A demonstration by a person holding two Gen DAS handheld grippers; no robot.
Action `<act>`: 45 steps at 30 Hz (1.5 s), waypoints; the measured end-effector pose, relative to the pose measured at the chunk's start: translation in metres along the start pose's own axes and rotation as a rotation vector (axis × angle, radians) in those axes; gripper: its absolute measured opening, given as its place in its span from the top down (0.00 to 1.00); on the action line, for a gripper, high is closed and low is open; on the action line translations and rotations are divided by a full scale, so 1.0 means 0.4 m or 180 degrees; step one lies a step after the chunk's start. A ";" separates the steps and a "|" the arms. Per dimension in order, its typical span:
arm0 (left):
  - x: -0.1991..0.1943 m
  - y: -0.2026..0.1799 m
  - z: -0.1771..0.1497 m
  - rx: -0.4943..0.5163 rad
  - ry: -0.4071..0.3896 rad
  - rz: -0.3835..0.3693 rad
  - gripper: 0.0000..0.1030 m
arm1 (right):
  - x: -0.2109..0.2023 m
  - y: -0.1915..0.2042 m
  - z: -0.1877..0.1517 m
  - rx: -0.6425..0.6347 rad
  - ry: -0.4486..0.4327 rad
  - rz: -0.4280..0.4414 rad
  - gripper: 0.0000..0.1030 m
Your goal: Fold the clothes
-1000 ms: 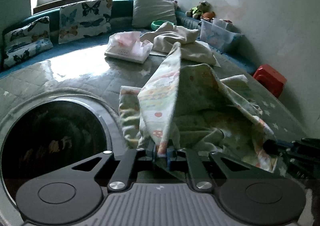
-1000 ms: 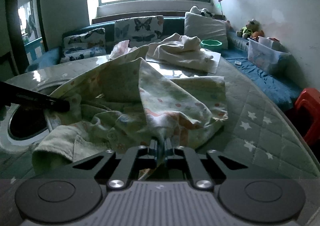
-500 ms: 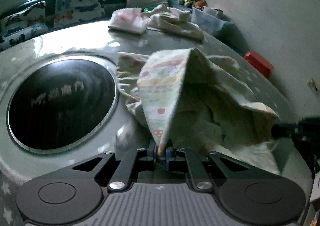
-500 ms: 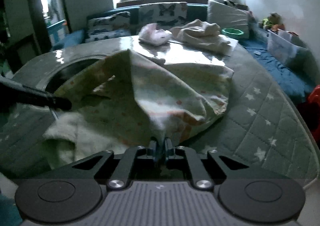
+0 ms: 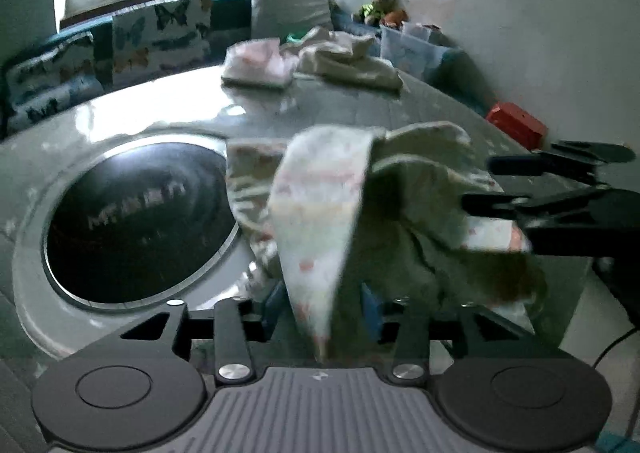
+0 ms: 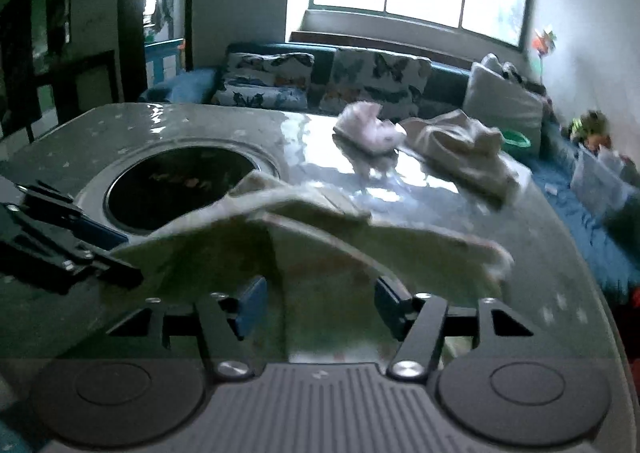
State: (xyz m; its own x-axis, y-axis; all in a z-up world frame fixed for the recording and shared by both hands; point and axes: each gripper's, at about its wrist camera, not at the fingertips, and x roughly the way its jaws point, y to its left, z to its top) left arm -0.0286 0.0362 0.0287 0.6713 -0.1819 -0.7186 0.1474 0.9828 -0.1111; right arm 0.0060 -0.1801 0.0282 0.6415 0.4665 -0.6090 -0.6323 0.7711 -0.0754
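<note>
A pale patterned garment (image 5: 328, 213) lies bunched on the grey quilted table (image 5: 432, 109), partly raised and blurred. My left gripper (image 5: 322, 307) is opening; a corner of the garment hangs loose between its blue pads (image 5: 272, 305), which do not press it. In the right wrist view the same garment (image 6: 320, 245) spreads in front of my right gripper (image 6: 320, 305), also opening, with cloth between the jaws but free of the pads (image 6: 390, 305). Each gripper shows in the other's view: the right gripper (image 5: 480, 185) at the garment's right side, the left gripper (image 6: 116, 255) at its left.
A round dark opening (image 5: 136, 221) is set in the table to the garment's left. A pink cloth (image 5: 260, 61) and a cream cloth (image 5: 344, 61) lie at the far end. Butterfly cushions (image 6: 380, 81), a clear box (image 5: 412, 49) and a red stool (image 5: 516, 125) stand around the table.
Both grippers were shut on corners of the garment; now both jaws have spread and the cloth hangs loose between them. The right gripper's view has rolled and lifted.
</note>
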 end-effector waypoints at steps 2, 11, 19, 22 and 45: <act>0.002 -0.003 0.016 0.0033 -0.0061 -0.0024 0.44 | 0.044 0.012 0.021 -0.0130 -0.0005 0.0029 0.30; 0.103 -0.032 0.078 0.0344 -0.0088 0.0079 0.44 | 0.185 0.052 0.046 -0.0578 0.0150 -0.0073 0.41; 0.178 -0.021 0.114 0.0251 -0.0077 -0.0005 0.75 | 0.139 -0.012 0.044 -0.0303 0.0101 -0.0144 0.94; 0.187 -0.015 0.112 0.0241 -0.0073 0.0028 0.87 | 0.100 -0.051 0.040 -0.0165 0.0016 -0.0303 0.95; 0.024 0.179 0.009 -0.0462 -0.0164 0.0584 0.98 | -0.095 -0.320 -0.165 0.0936 0.0398 -0.1224 0.63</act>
State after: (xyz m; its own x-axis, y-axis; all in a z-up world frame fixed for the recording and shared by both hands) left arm -0.0088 0.1048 0.0164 0.7139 0.0023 -0.7002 -0.0837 0.9931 -0.0821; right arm 0.0340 -0.3251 0.0087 0.7358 0.0827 -0.6721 -0.1994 0.9750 -0.0983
